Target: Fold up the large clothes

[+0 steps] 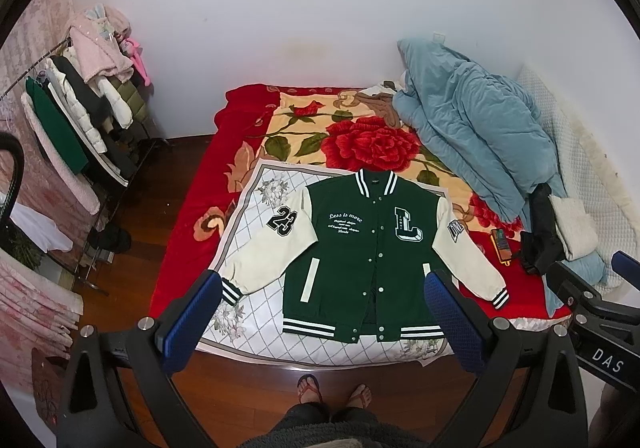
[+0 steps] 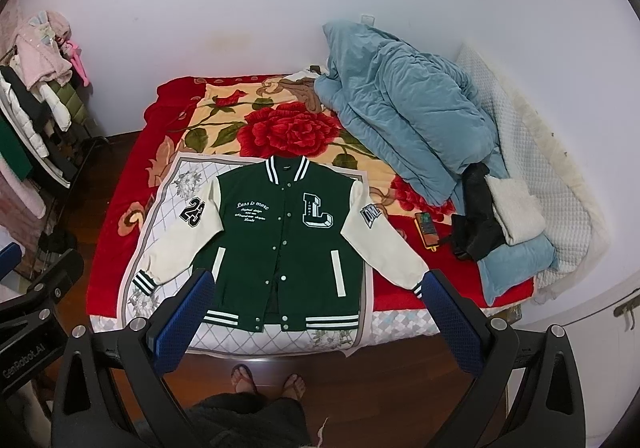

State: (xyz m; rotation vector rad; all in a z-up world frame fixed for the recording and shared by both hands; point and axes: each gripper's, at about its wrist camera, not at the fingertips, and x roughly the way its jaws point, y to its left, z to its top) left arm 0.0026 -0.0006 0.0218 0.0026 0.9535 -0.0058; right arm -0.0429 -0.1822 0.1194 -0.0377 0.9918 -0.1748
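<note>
A green varsity jacket [image 1: 352, 248] with cream sleeves lies flat, front up and buttoned, sleeves spread, on a white patterned cloth [image 1: 256, 320] at the near end of the bed. It also shows in the right wrist view [image 2: 280, 240]. My left gripper [image 1: 324, 288] is open and empty, held high above the jacket's hem. My right gripper [image 2: 320, 284] is open and empty at the same height, and its body shows at the right edge of the left wrist view [image 1: 592, 312].
The bed has a red rose blanket [image 1: 360, 140]. A blue quilt [image 1: 472, 124], dark and white folded clothes [image 1: 556, 232] and an orange device [image 1: 502, 246] lie on its right side. A clothes rack [image 1: 80, 116] stands left. My feet [image 1: 332, 392] are on the wooden floor.
</note>
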